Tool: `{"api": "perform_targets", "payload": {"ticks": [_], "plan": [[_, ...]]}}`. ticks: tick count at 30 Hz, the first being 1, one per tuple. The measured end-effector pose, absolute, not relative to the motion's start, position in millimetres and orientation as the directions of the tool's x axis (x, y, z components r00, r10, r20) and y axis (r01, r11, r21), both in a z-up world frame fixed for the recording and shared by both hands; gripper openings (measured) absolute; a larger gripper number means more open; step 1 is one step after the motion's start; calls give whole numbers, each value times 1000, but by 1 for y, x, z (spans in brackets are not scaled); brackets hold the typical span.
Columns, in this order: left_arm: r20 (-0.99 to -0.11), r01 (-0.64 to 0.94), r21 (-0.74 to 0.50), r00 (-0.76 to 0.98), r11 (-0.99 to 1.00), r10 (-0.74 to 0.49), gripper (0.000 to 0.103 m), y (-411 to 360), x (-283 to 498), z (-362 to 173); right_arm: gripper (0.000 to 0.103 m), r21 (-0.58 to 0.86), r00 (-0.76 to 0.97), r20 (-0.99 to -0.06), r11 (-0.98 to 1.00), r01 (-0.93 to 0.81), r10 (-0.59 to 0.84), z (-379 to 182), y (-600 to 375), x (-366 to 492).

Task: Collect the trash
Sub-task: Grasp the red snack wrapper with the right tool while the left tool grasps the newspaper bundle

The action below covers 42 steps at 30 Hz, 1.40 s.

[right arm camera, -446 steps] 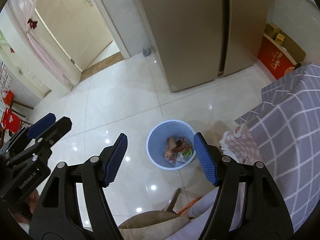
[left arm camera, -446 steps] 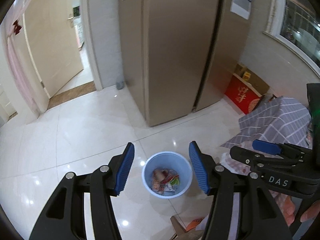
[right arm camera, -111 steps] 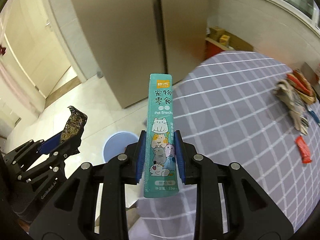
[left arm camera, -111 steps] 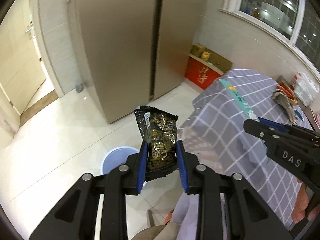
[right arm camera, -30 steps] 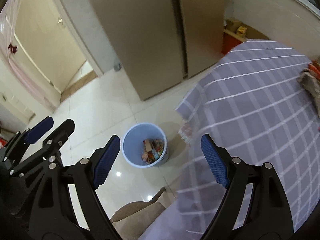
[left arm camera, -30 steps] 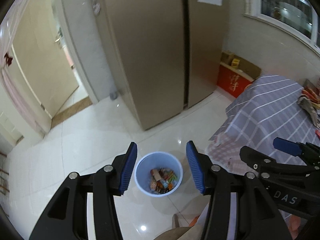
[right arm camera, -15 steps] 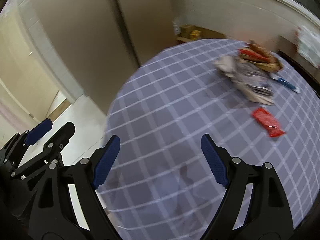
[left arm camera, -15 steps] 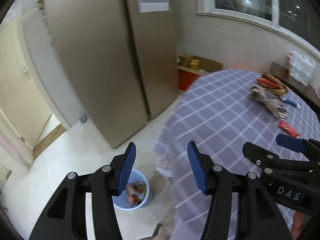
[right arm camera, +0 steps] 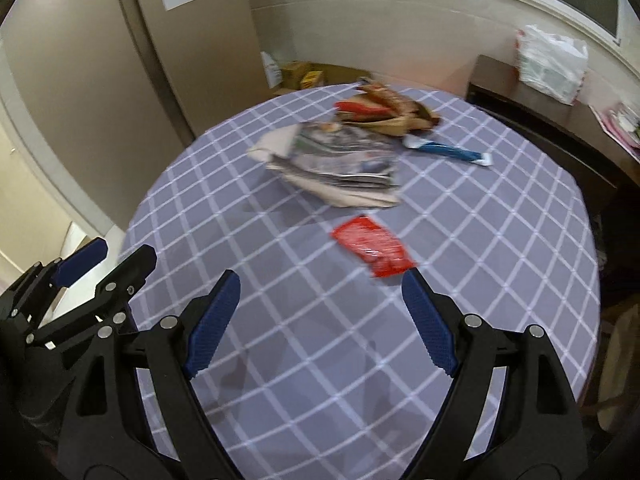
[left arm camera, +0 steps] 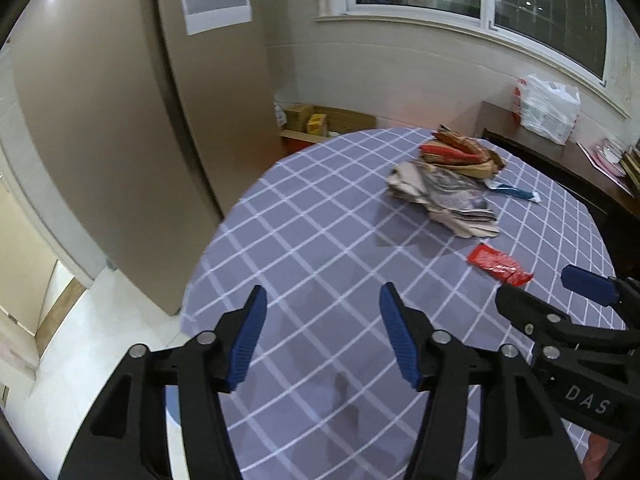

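The red wrapper (right arm camera: 373, 247) lies slantwise just ahead of the empty, wide-open right gripper (right arm camera: 320, 320), nearer than the empty, opening left gripper (left arm camera: 322, 332).

Wide bare stretch of table (right arm camera: 280, 300) lies open ahead of both jaws. At one o'clock the red wrapper (right arm camera: 374, 249) sits alone, clear all round. At twelve, the paper pile (right arm camera: 340, 168) and blue tube (right arm camera: 444, 151) crowd the far side.
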<state>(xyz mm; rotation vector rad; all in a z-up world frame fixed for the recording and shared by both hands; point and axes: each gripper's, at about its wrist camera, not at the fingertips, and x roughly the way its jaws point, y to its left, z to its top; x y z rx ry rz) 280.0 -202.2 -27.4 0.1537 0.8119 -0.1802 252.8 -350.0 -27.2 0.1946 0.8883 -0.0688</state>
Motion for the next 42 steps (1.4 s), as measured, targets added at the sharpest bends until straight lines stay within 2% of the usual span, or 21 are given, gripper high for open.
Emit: {"api": "perform_targets", "payload": {"ticks": [8,15,19,20,21,22,29,36,42], "plan": [[-780,259,22,609,966,-146,74,-228,297,-49,82,126,579,-815,973,195,-11,-50,-387,270],[-818,250,-32,550,968,-169,74,-224,314,-67,82,93,527,-850,980,174,-13,-76,-393,295],[-831,236,-65,526,970,-184,79,-218,326,-72,82,42,537,-842,988,149,-45,-85,-389,309],[-833,234,-66,522,970,-183,80,-218,329,-72,79,40,540,-841,988,150,-48,-85,-389,311],[-837,232,-72,515,970,-185,81,-218,332,-72,63,36,546,-836,988,152,-54,-85,-390,313],[-839,232,-87,507,969,-197,81,-218,337,-72,34,28,555,-829,988,154,-63,-83,-390,313],[-821,284,-188,481,940,-309,82,-233,358,-55,26,164,559,-827,975,148,54,-73,-415,310],[-817,339,-224,446,914,-365,89,-265,394,-50,27,174,595,-803,966,193,25,-52,-444,299],[-803,343,-343,376,874,-463,89,-286,433,-62,27,173,588,-809,958,229,6,-51,-464,314]]}}
